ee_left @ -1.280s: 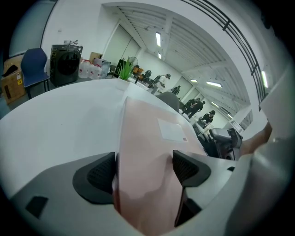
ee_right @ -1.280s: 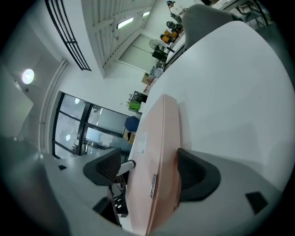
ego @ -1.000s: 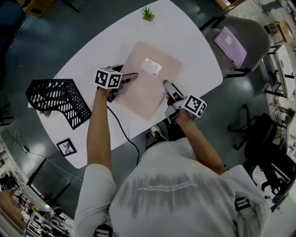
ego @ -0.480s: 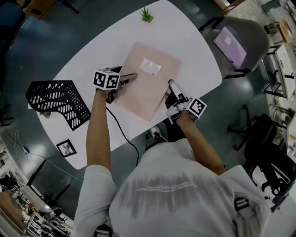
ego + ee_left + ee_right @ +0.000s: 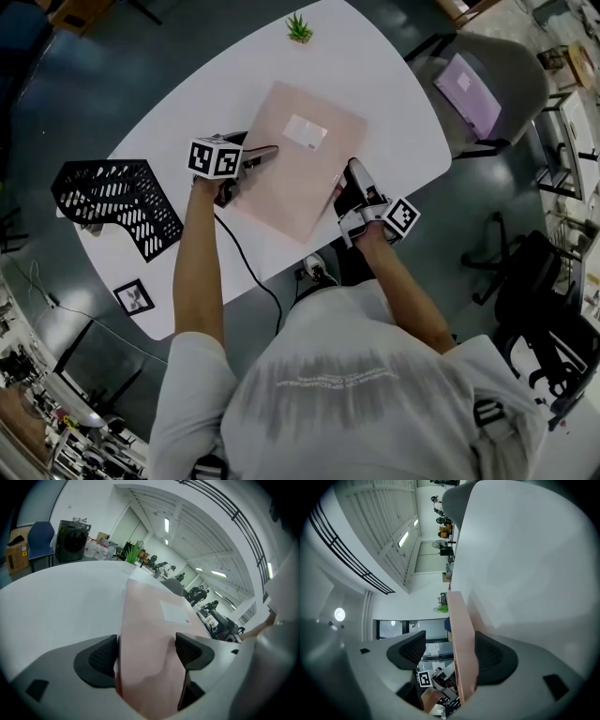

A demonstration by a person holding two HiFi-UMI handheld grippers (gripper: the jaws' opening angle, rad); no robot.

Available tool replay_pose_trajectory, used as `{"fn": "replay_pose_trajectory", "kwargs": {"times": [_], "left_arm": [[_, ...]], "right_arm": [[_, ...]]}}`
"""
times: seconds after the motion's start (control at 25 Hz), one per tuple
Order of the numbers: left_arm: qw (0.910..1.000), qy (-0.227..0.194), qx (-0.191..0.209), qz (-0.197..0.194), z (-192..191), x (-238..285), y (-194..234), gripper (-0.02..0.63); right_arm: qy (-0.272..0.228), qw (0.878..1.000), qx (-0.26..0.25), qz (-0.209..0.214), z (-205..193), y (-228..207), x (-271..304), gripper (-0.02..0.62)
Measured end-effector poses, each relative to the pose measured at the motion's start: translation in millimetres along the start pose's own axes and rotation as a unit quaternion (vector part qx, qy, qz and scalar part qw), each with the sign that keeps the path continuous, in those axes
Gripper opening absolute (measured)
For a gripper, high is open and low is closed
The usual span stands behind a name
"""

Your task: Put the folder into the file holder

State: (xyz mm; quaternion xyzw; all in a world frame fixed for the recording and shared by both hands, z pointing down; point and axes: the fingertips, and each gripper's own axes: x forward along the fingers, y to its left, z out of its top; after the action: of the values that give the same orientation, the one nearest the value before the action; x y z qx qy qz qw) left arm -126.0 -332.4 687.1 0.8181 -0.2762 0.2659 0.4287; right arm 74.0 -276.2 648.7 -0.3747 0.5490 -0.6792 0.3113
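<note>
Black mesh file holder (image 5: 122, 202) at desk (image 5: 394, 84) left end; left gripper (image 5: 272, 150), jaws apart astride folder's left edge; pink folder (image 5: 295, 173) mid-desk, long axis pointing away, label far; right gripper (image 5: 352, 169), jaws wide, just been closing around its right edge.

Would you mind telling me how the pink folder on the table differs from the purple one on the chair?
The pink folder is pale pink; the purple folder is lilac. The pink folder lies on the white table; the purple folder rests on the grey chair beside it. The pink folder's label and the purple folder's label are both white.
</note>
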Motion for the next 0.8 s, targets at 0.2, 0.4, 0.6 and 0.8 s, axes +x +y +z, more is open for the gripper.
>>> {"fn": "replay_pose_trajectory", "kwargs": {"times": [0.2,0.4,0.6,0.8], "left_arm": [[1.0,-0.003,-0.005,-0.003,1,0,-3,0.39],[0.9998,-0.008,-0.013,-0.01,2,-2,-2,0.39],[0.9998,-0.008,-0.013,-0.009,3,-2,-3,0.39],[0.9999,-0.009,-0.01,-0.01,1,0,-1,0.402]], "right_arm": [[0.011,1.0,0.014,0.013,3,0,1,0.336],[0.021,0.998,0.025,0.045,4,6,1,0.333],[0.012,0.997,0.047,0.063,7,3,-1,0.342],[0.022,0.998,0.032,0.042,-4,-7,-1,0.347]]}}
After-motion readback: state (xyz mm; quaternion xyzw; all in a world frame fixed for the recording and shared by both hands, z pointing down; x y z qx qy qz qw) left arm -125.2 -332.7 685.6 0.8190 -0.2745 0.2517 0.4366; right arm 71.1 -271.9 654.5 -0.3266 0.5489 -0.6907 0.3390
